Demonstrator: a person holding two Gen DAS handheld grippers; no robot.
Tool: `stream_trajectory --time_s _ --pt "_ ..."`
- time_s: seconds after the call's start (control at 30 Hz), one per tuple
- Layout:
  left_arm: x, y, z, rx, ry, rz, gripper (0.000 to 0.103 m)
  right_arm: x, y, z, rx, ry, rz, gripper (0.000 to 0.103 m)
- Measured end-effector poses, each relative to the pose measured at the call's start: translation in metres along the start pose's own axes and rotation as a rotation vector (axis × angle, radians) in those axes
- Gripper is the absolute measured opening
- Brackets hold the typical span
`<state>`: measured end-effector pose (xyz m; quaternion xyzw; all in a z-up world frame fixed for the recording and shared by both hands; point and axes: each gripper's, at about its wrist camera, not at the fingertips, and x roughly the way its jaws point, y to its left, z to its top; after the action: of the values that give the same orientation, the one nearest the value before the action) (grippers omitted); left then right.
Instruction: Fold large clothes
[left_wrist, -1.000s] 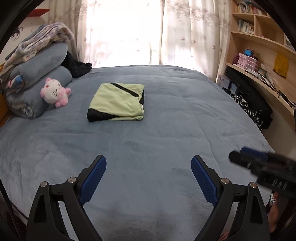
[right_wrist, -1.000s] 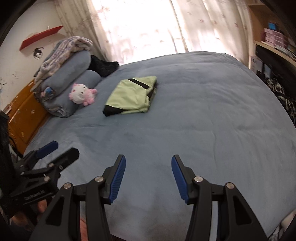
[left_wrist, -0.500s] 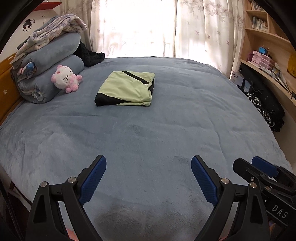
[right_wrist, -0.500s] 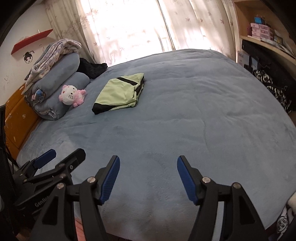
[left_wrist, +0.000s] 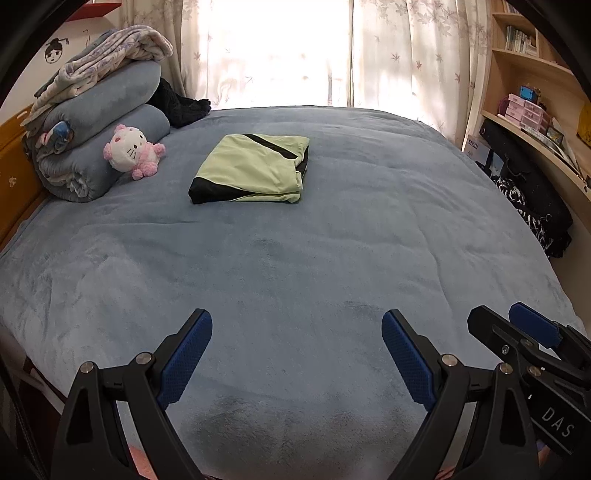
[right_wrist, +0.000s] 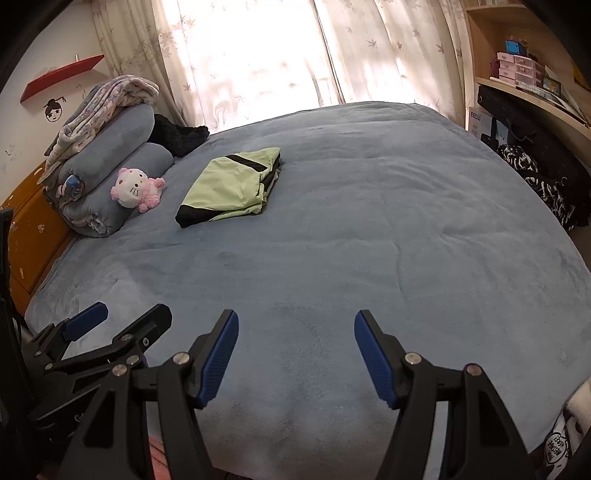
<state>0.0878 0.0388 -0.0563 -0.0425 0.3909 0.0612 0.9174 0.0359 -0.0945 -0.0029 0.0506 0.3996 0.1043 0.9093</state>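
A light green garment with black trim (left_wrist: 255, 170) lies folded into a flat rectangle on the blue bed cover (left_wrist: 332, 258), toward the far left; it also shows in the right wrist view (right_wrist: 232, 184). My left gripper (left_wrist: 297, 332) is open and empty, above the near edge of the bed, far from the garment. My right gripper (right_wrist: 295, 332) is open and empty, beside it at the same near edge. Each gripper shows in the other's view: the right gripper (left_wrist: 513, 328) at lower right, the left gripper (right_wrist: 122, 325) at lower left.
Rolled grey blankets (left_wrist: 107, 147) and a pink and white plush cat (left_wrist: 129, 151) lie at the bed's far left, with a dark cloth (left_wrist: 181, 107) behind. Curtains (left_wrist: 295, 51) hang beyond the bed. Wooden shelves (left_wrist: 535, 122) and dark bags (left_wrist: 528, 195) stand on the right.
Both grippers have drawn back and tilted up a little, so the garment sits lower and more centred in view. The right gripper's jaws have opened wider. The garment has not moved.
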Motion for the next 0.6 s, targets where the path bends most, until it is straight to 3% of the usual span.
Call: stream_trajectory --time_s 0.6 --pt "0.0043 -0.0034 0.0 0.002 0.032 0.008 0.091 0.0051 -0.0047 -0.0034 0.005 0.012 -0.011 0.066"
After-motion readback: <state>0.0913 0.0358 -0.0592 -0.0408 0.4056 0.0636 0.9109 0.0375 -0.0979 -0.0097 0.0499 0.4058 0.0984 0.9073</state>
